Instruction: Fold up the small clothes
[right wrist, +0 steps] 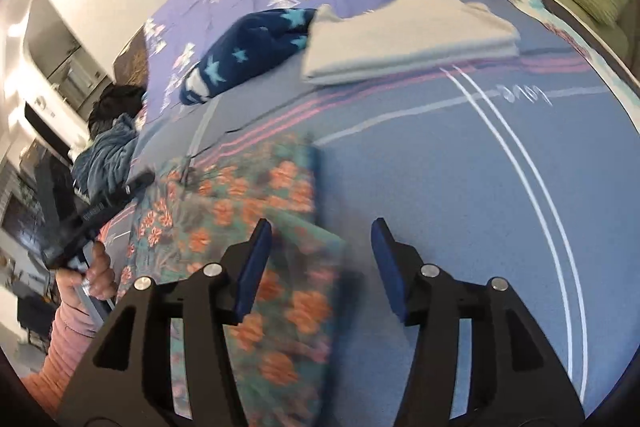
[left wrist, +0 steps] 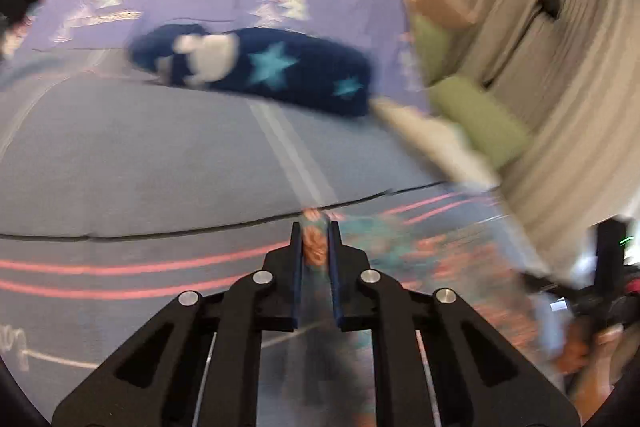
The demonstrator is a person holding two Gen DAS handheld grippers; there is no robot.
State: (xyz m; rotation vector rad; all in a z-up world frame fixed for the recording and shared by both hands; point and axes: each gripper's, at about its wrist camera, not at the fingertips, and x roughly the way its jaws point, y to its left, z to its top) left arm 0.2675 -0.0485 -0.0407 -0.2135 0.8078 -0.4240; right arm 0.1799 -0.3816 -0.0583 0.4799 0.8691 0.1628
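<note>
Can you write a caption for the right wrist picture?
Open right gripper hovers over flowery cloth on the blue bed, near a folded white towel.

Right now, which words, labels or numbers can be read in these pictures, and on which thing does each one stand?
"love": white cursive script on the blue bedsheet, beside the white line.
White script at the sheet's left edge in the left wrist view: blurred, not readable.
White marking on the left tool's black body: too small to read.
Floral cloth, grey folded towel: no text.
</note>
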